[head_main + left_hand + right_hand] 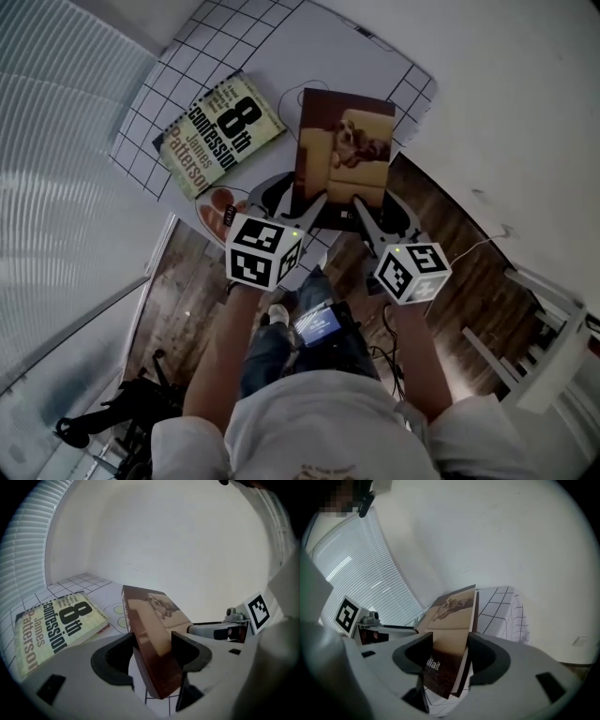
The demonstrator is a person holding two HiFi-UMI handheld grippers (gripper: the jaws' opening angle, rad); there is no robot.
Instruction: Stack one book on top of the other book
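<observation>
Head and gripper views, two-handed grasp of a book. A white table carries a thin sheet point(246, 39) ruled with a black square grid; the sheet's edges are wavy, and its near edge ends above a dark wood-plank floor point(448, 225). Ribbed white blinds point(52, 141) close off the left side, and a plain matt wall stands behind the table.

The green book point(220, 133), a thick paperback with a pale, glossy cover and heavy black lettering, lies flat on the left part of the sheet, skewed to the grid, one corner near the sheet's left edge. The brown book point(342, 148), a slimmer rectangular volume with a sepia cover showing a dog on a sofa, sits to its right, well apart, tilted, with its near edge past the table edge; it appears clear of the sheet.

The left gripper point(153, 651) is clamped on the brown book's near left corner, spine side, its dark curved pads pressing both faces. The right gripper point(449, 654) is likewise clenched on the near right corner. A marker cube point(263, 248) tops each grey gripper body.

A bare strip of grid separates the books, with more open sheet beyond both.
</observation>
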